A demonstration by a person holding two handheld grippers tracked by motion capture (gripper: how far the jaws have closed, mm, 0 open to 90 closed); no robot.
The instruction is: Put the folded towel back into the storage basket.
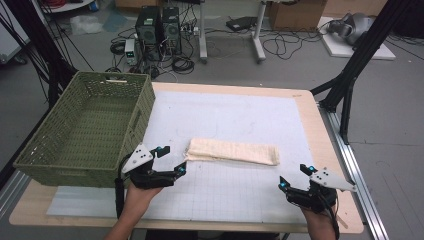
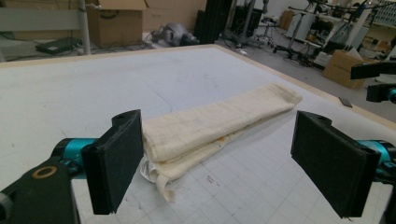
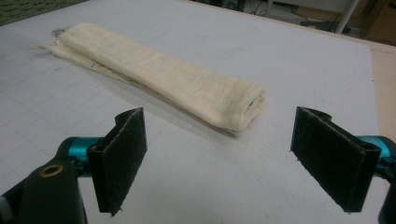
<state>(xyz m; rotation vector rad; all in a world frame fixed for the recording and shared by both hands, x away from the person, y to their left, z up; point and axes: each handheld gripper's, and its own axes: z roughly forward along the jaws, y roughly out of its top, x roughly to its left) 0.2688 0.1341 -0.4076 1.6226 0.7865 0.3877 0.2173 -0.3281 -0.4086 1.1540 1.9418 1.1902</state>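
Nearest the camera in the high view, two forearms come up from the bottom edge, each hand holding a pair of tongs. Both pairs are spread wide with nothing between the jaws: the left tongs [image 1: 171, 161] sit just short of the cloth's left end, and the right tongs [image 1: 295, 176] sit below and slightly beyond its right end, a bit farther off.

Just past them, a folded cream cloth [image 1: 232, 151] lies flat on the white gridded mat [image 1: 240, 195] that covers the tabletop [image 1: 327, 150]. Its long axis runs left to right across the mat, dipping slightly toward the person at the right end. Seen from the left gripper view, the cloth [image 2: 210, 128] starts right beside the left jaw and stretches away ahead, its near end loose and layered. From the right gripper view, the cloth [image 3: 163, 77] lies ahead and off to the left, with its folded end facing the open jaws.

So each pair of tongs has its own end of the cloth in front of it, and the left pair is the closer; I would judge it the likelier to close first.

Farther back on the left, a green woven basket [image 1: 87, 170] stands with nothing in it, partly over the tabletop's edge, well clear of the cloth.
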